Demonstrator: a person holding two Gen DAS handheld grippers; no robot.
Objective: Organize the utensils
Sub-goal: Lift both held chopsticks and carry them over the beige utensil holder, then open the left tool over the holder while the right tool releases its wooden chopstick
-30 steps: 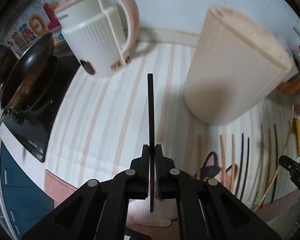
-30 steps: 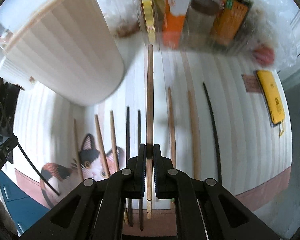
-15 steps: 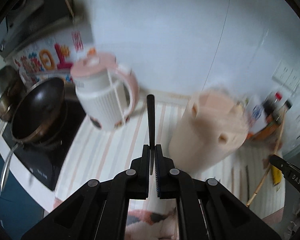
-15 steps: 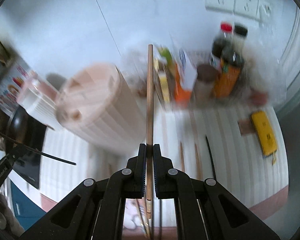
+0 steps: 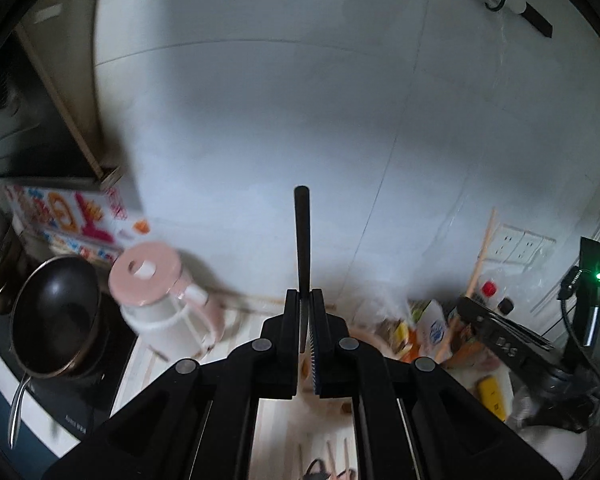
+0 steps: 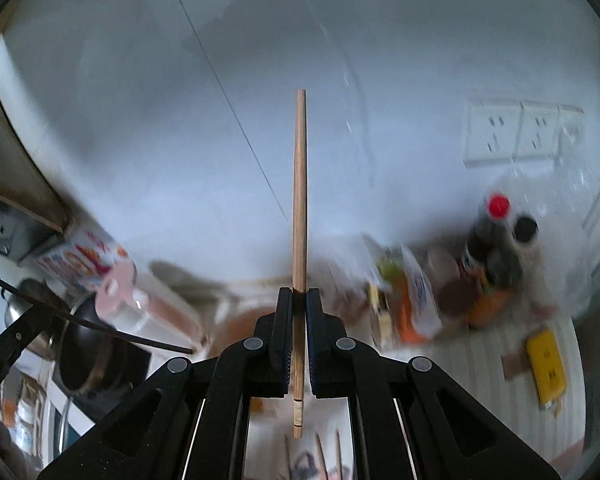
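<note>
1. Both of our grippers have tilted up since a second ago: the striped counter filled each view then, and now the white wall fills most of both views, with the counter low in the pictures.
2. Our left gripper (image 5: 305,320) is clamped on a black chopstick (image 5: 302,240), which stands out forward along the fingers, its tip against the wall.
3. Our right gripper (image 6: 299,320) is clamped on a wooden chopstick (image 6: 299,200); its long end points forward and its short end sticks out toward us behind the jaws.
4. In the left view we see the pink kettle (image 5: 160,292) on the counter to the left, with the dark pan (image 5: 54,316) on the stove further left.
5. At the right of that view the right gripper (image 5: 500,340) shows with its wooden chopstick (image 5: 482,256) slanting up.
6. In the right view the left gripper (image 6: 16,336) shows at the left edge, its black chopstick (image 6: 112,330) reaching toward the middle.
7. More chopsticks (image 6: 320,452) lie on the counter near us, at the bottom of the right view.
8. Sauce bottles (image 6: 496,236) stand far right below the wall sockets (image 6: 516,132), and a yellow object (image 6: 546,368) lies on the striped mat to the right.
</note>
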